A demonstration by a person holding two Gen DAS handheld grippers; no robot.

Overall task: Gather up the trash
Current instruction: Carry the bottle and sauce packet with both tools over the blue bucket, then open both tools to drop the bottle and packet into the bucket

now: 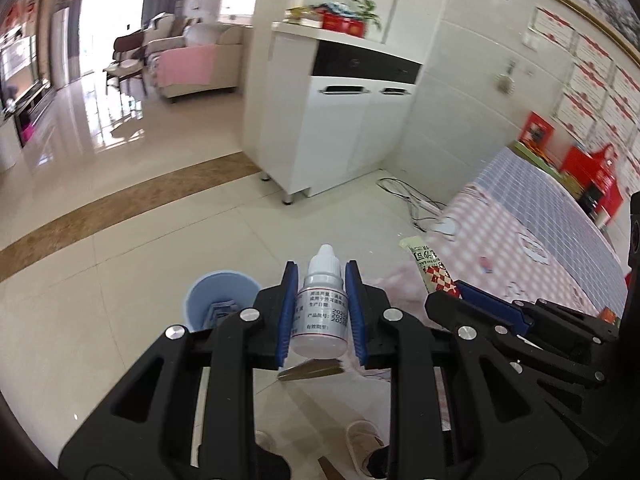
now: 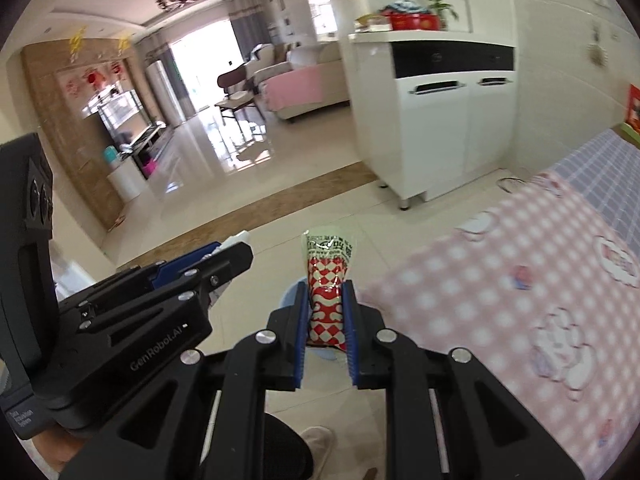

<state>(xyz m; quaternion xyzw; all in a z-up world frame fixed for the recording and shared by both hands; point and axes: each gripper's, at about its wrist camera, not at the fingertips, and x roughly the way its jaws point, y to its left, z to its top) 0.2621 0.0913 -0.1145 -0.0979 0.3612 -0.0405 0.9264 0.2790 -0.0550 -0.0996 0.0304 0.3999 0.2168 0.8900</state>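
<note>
Left gripper (image 1: 322,280) tilted down, clamping white dropper bottle (image 1: 320,304) upright between blue pads. Right gripper (image 2: 326,294) just beside, same tilt, pinching red-checked wrapper (image 2: 328,292). Blue bin (image 1: 218,300) on floor below-left of left claw.

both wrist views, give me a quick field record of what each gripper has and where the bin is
left gripper: shut on small white dropper bottle, upright between the jaws
right gripper: shut on red and white checked wrapper
bin: light blue bin on the tiled floor, below and just ahead of both grippers
bin contents: something inside, too unclear to name
table: checked tablecloth to the right
</note>
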